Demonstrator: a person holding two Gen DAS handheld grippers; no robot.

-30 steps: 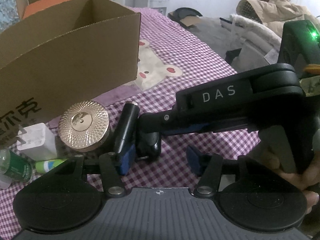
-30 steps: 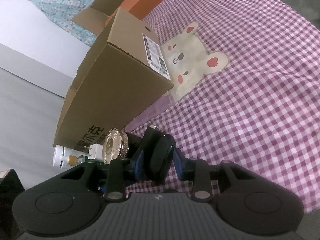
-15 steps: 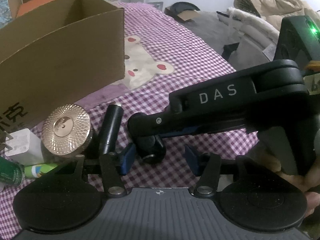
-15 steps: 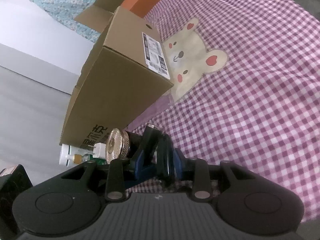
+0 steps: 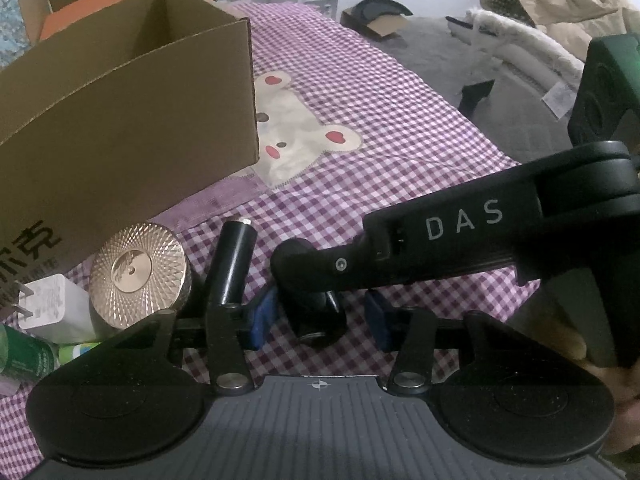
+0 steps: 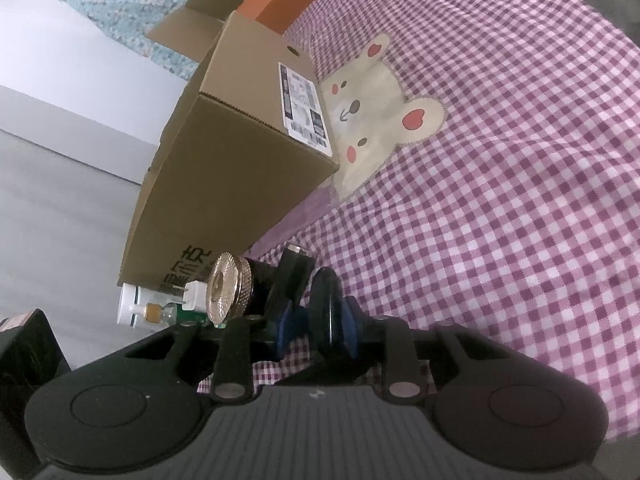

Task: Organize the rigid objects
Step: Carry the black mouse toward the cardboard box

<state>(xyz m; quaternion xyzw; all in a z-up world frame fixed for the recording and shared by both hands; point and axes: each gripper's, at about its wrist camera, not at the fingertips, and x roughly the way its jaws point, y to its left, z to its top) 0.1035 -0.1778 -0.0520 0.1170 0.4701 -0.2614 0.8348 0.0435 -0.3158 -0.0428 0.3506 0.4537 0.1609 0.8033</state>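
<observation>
While both grippers' jaws are closing around a black disc [image 6: 328, 312], the box [image 5: 120, 128] is seen empty, with nothing yet packed.

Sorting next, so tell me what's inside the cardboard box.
The left wrist view shows only bare inner walls of the cardboard box. Its near wall hides the floor, so any contents cannot be seen.

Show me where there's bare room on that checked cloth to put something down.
The checked cloth lies bare right of the bear patch in the right wrist view. Crowded: the strip before the cardboard box, with gold-lidded jar, white charger and black tube.
</observation>
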